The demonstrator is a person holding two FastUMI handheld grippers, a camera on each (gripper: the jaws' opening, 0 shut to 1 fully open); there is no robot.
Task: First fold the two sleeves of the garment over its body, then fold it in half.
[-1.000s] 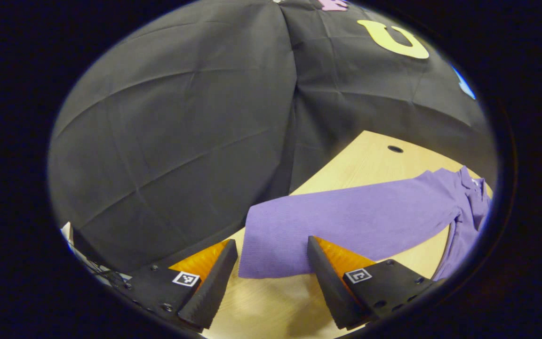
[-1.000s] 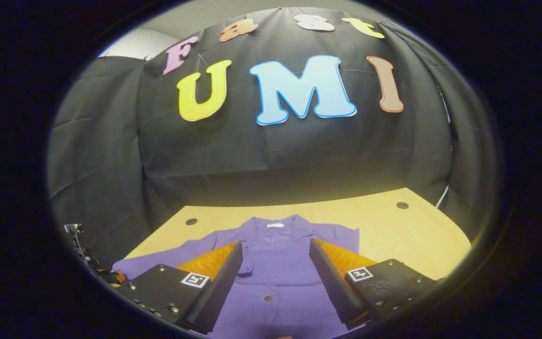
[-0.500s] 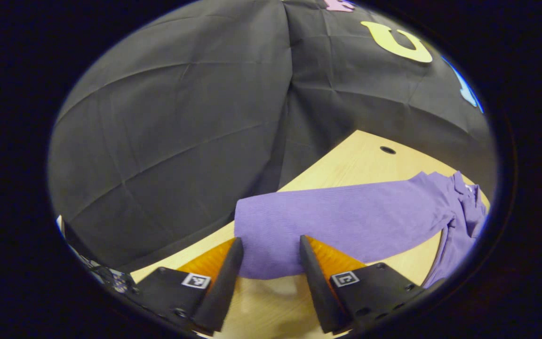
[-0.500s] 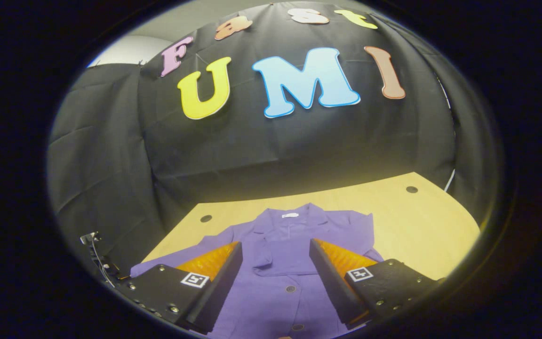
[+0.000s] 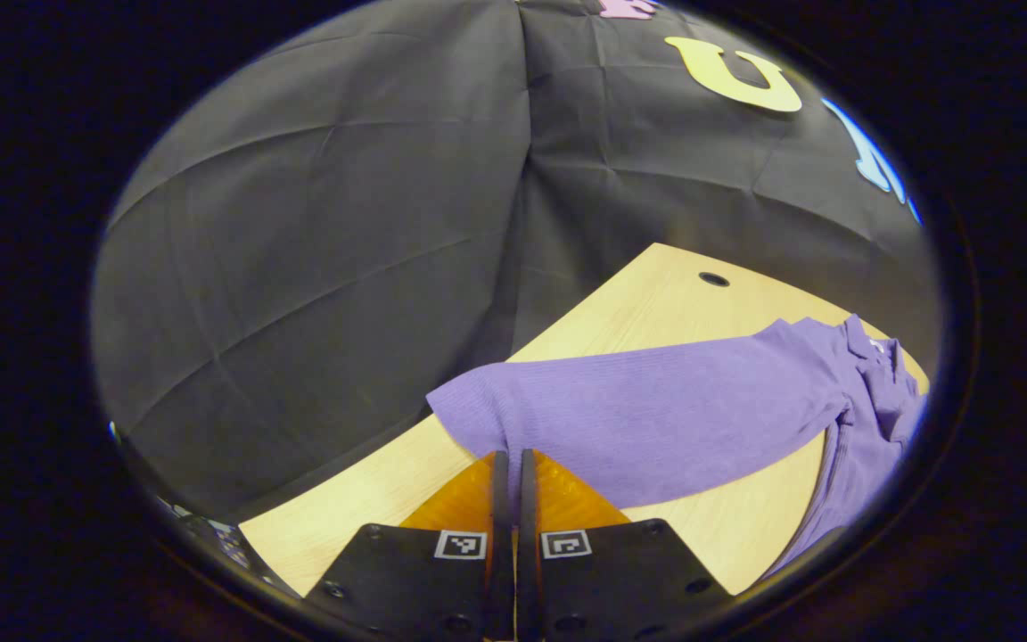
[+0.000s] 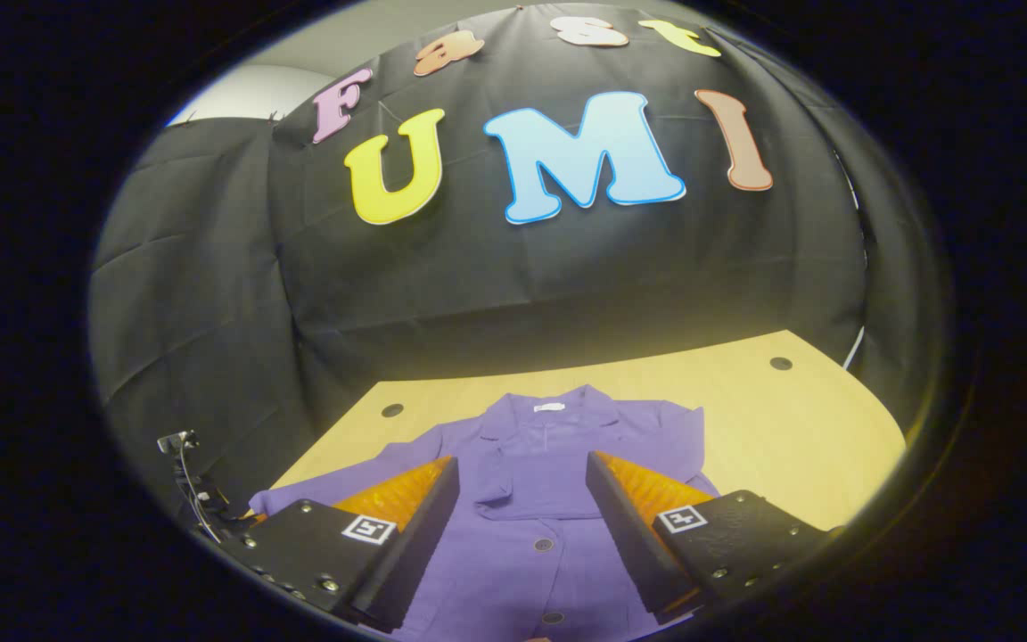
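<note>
one purple garment [image 6: 531, 499]; left claw [image 5: 506, 464] pinches one sleeve [image 5: 638, 419].

The purple knitted button-front garment [image 6: 558, 544] is cut off at the right gripper view's lower edge. In the left gripper view, its body [image 5: 870, 446] runs past the right edge. The sleeve cuff [image 5: 478, 415] edge is hidden between the left claw [image 5: 507, 464] fingers.

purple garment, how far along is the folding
Barely begun. Done: nothing folded; the purple garment lies flat on the table, buttoned front up. In hand: the left tool has shut on the cuff end of the sleeve, which lies stretched out sideways. The right tool hovers open over the body. Left: fold this sleeve in, then the other, then halve it.
</note>
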